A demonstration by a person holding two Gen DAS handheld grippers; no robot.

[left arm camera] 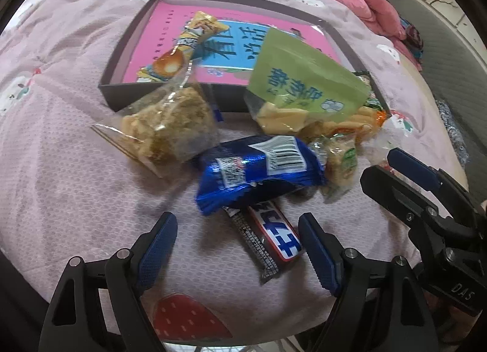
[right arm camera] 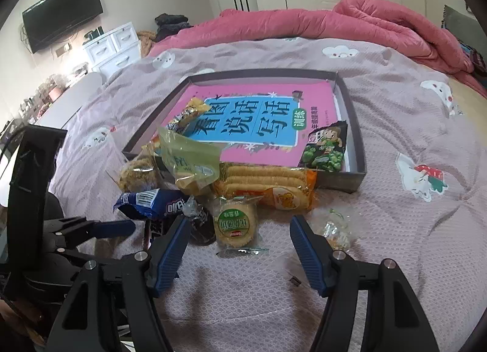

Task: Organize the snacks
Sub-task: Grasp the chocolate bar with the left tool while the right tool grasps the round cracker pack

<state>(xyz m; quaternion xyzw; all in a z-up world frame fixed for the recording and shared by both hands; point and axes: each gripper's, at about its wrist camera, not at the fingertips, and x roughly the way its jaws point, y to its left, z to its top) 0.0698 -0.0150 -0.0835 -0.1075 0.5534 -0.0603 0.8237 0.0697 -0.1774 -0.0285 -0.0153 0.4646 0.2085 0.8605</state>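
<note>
A pile of snacks lies on a bed covered with a pale pink bedspread (right arm camera: 380, 145) printed with little cartoon figures, just in front of a shallow dark box (right arm camera: 354, 114) that holds a pink book (right arm camera: 264, 99) with a blue title panel. Inside the box, a yellow wrapped pastry (left arm camera: 185, 44) rests on the book toward its left side, and a dark packet of green peas (right arm camera: 327, 148) leans in the near right corner. A green pouch (left arm camera: 304, 78) is propped across the box's near wall, with a clear bag of crumbly cakes (left arm camera: 170, 127) beside it on the bedspread and an orange pack of long crackers (right arm camera: 268, 181) lying along the same wall. Nearer the bed's front edge sits a crumpled blue foil packet (left arm camera: 258, 172), overlapping one end of a red, white and black candy bar (left arm camera: 271, 239). The left gripper (left arm camera: 237, 248) hovers with its blue pads spread wide; the candy bar lies in the gap, close to the right-hand pad, whether touching I cannot tell. The right gripper (right arm camera: 239, 248) stands with its jaws apart too, and a round green-labelled biscuit (right arm camera: 236, 221) in clear wrap lies just ahead of them. A small clear packet of sweets (right arm camera: 333, 227) lies just beside its right-hand pad. A rumpled rose-pink quilt (right arm camera: 334, 23) is heaped along the far edge of the bed.
</note>
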